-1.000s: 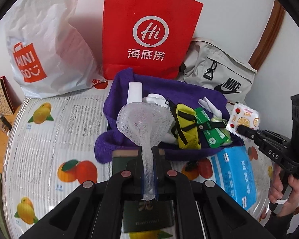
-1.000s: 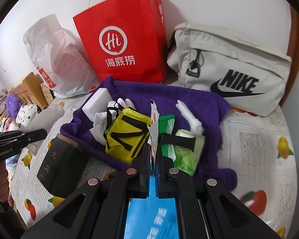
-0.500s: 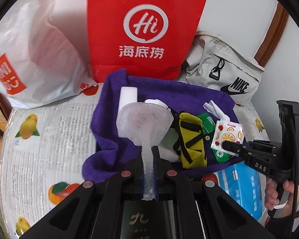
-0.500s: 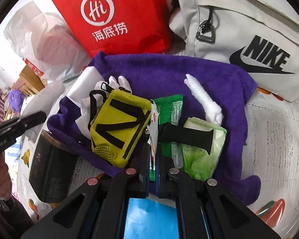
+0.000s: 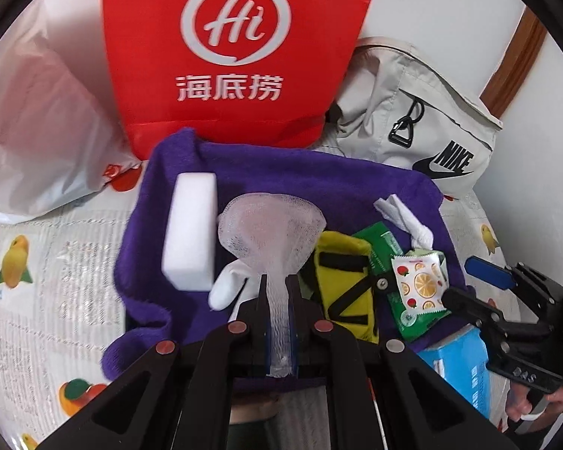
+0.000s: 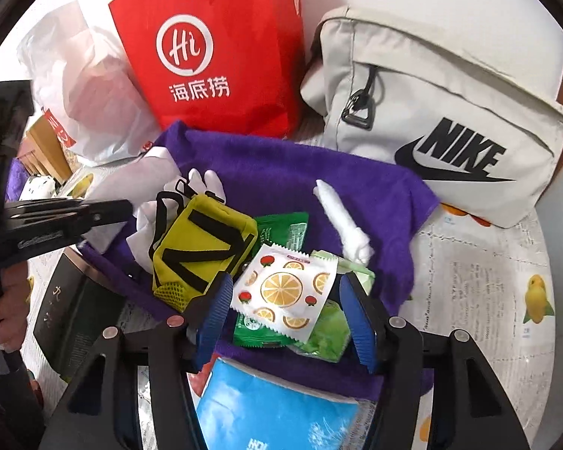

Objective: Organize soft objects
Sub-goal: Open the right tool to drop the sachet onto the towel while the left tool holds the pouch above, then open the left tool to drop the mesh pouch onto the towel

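Two views: from the left wrist, the left tool [image 5: 277, 322] pinches a white mesh net [image 5: 272, 232] above the purple towel [image 5: 281, 176]; from the right wrist, the right tool [image 6: 285, 322] gapes wide around a fruit-print packet [image 6: 285, 296] lying on that towel.

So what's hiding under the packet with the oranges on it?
The fruit-print packet lies on green packets, which rest on the purple towel. Whatever is directly beneath its middle is covered.
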The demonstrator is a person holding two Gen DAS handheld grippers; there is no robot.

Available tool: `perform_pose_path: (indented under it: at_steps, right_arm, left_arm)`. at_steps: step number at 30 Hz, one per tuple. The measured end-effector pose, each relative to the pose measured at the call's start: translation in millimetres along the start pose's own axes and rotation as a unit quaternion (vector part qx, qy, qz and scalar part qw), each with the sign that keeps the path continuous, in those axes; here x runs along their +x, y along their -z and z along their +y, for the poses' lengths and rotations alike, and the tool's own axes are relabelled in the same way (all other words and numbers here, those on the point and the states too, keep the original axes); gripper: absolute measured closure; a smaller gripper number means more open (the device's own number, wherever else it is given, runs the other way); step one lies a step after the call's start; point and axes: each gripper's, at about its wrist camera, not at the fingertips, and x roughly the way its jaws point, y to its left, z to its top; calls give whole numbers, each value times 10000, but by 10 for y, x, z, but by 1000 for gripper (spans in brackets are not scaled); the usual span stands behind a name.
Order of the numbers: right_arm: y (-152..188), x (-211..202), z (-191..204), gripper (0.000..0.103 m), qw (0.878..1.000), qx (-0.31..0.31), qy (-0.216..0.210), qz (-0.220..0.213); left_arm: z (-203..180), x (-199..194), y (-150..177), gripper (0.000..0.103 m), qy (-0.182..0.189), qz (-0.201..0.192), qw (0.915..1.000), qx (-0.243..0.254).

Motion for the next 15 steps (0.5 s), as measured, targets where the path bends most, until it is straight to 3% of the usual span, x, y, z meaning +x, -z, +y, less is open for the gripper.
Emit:
perform_pose_path:
  at_steps: [11, 14, 15]
  right_arm:
    - [105, -117, -70, 43, 9997, 197, 65, -135]
    - [124, -110, -82, 43, 9996, 233, 74, -116]
    - [133, -111, -84, 43, 9996, 236, 84, -109]
  left_arm:
    - [-181, 242, -173, 95, 53, 11, 9998, 188]
    - [-211, 275, -193, 90, 33, 16, 9996, 264]
    - [-223, 286, -199, 83, 22, 18, 9996, 291]
